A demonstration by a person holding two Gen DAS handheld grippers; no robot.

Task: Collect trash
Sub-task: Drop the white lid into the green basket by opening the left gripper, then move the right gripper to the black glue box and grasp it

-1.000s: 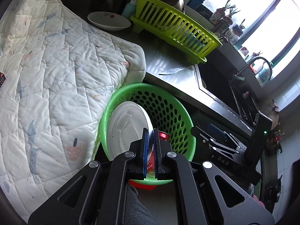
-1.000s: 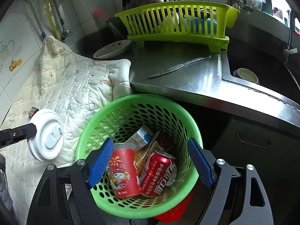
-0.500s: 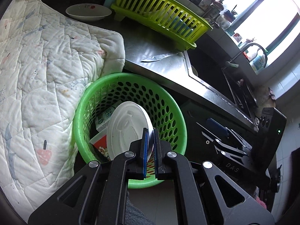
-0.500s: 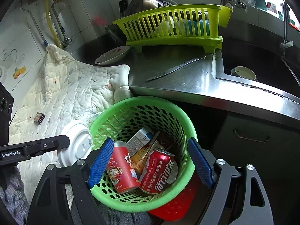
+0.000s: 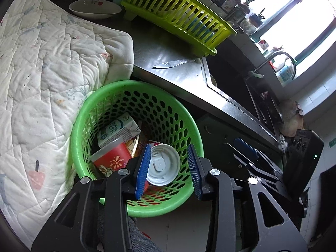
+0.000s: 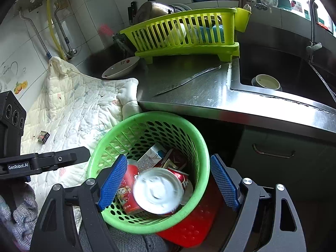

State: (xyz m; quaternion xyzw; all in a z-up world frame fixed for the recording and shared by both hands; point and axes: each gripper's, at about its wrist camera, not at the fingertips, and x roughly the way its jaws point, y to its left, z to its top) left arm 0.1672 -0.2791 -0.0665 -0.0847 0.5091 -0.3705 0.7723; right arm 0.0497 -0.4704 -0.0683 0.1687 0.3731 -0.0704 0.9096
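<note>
Steel counter (image 5: pixel 168 48) is filling the upper frame; left gripper (image 5: pixel 169 166) is opening above the basket (image 5: pixel 134 88), its pads clear of the lid (image 5: pixel 162 164); lid is lying on trash inside; right gripper (image 6: pixel 168 180) is gaping empty, straddling the rim.

One green basket (image 6: pixel 195 138) holding one white lid (image 6: pixel 156 190), one red cup (image 5: pixel 112 157), one red can (image 6: pixel 182 178), one carton (image 5: pixel 117 129); one knife (image 6: pixel 187 79); one dish rack (image 6: pixel 184 33); two bowls (image 6: pixel 120 68) (image 6: pixel 266 82).

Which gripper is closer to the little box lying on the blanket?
Left. The left hand-held gripper reaches beside the small box on the blanket; the right hand-held gripper sits farther off, over the green basket.
</note>
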